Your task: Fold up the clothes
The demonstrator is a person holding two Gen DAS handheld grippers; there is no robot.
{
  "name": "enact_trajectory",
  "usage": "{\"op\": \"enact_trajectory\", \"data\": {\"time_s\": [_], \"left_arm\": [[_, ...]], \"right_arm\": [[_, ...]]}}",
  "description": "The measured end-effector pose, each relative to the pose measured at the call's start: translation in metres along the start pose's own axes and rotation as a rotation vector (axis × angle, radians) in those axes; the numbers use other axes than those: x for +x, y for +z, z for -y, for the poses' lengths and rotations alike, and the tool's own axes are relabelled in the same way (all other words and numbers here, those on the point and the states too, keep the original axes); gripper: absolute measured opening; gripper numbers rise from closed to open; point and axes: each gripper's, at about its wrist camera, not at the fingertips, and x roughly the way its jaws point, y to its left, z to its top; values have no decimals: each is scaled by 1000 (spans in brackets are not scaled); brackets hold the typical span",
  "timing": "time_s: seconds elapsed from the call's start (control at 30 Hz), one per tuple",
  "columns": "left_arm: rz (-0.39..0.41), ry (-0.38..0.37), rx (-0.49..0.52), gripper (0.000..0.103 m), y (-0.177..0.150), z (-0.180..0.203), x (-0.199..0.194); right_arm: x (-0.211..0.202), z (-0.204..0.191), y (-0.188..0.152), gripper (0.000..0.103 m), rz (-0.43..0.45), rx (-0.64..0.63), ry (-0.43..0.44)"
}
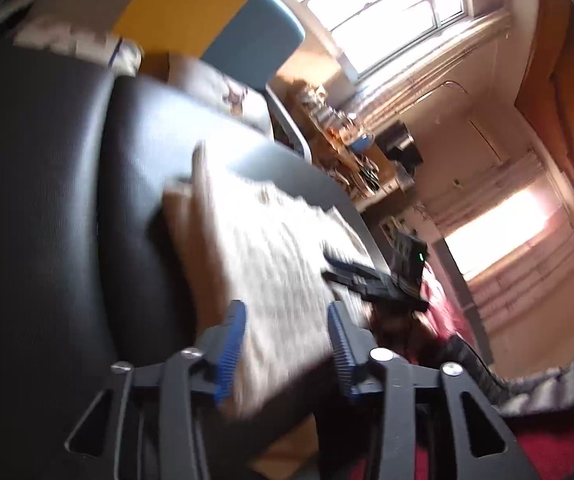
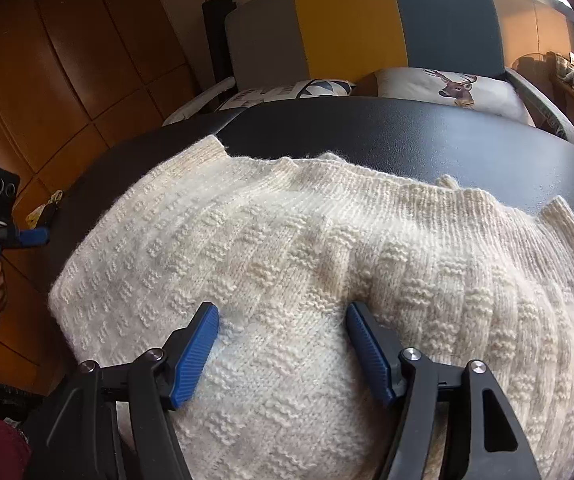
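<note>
We are holding the right gripper (image 2: pixel 283 316) low over a cream knitted sweater (image 2: pixel 287 240) that is lying spread across the black table (image 2: pixel 407 132), its ribbed edge reaching toward the far edge; the blue-padded jaws are standing wide apart with the knit between them, gripping nothing. Our left gripper (image 1: pixel 285 312) is also gaping wide with nothing in it, tilted over the sweater's (image 1: pixel 279 248) left side near the table's (image 1: pixel 47 200) left edge, in a blurred view.
</note>
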Motion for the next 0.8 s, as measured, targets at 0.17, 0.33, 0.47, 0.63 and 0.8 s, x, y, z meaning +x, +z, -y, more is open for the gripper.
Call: {"op": "enact_trajectory", "data": {"time_s": [0.17,0.33,0.47,0.63,0.8], "left_arm": [[-37,32,38,47,40,20,69],[-105,253,69,47,47,17,126],[-83,319,12,17,37,-24,132],[-46,256,-116,11,42,-37,132],[87,171,-222,54,61,-35,88]], "right_arm": [[-15,-8,12,69,1,-33,-47],[-24,22,23,69,4,-19,-188],[-19,69,-1,69,-5,108,-191],[-21,62,-6,70,40,65,-217],[-47,66,-5,70,75,99,-157]]}}
